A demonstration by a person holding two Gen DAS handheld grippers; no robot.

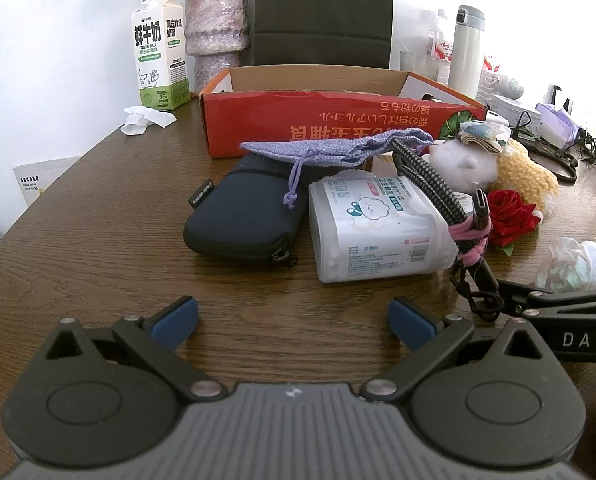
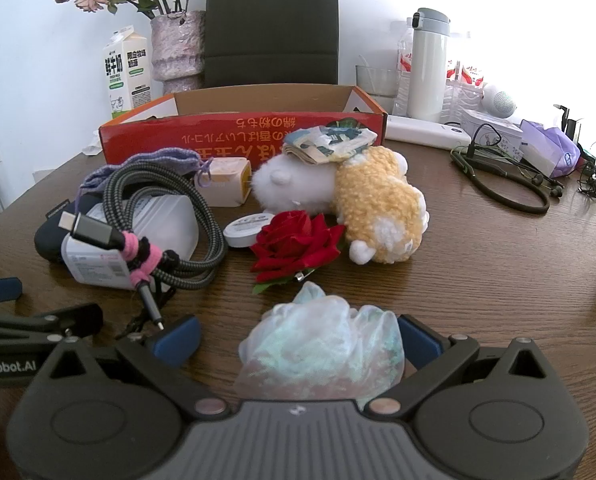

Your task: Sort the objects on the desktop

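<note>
My left gripper point(image 1: 293, 322) hovers open over bare wooden table point(image 1: 117, 240), nothing between its blue pads. Ahead of it lie a navy zip case point(image 1: 237, 216), a wet-wipes pack point(image 1: 378, 232), a lilac drawstring pouch point(image 1: 338, 146) and a braided cable point(image 1: 430, 184) tied with pink. My right gripper point(image 2: 298, 340) is open around a crumpled translucent plastic bag point(image 2: 322, 344); the left pad stands clear of it. Beyond the bag lie a red fabric rose point(image 2: 298, 244) and a white-and-yellow plush toy point(image 2: 378, 200). A red cardboard box point(image 2: 217, 136) stands open behind the pile.
A milk carton point(image 1: 157, 60), a vase point(image 1: 217, 28) and a dark chair back point(image 1: 322, 12) stand at the far edge. At the right are a white flask point(image 2: 428, 68), a glass point(image 2: 376, 80), neckband earphones point(image 2: 502, 188) and cluttered boxes. A crumpled tissue point(image 1: 145, 118) lies near the carton.
</note>
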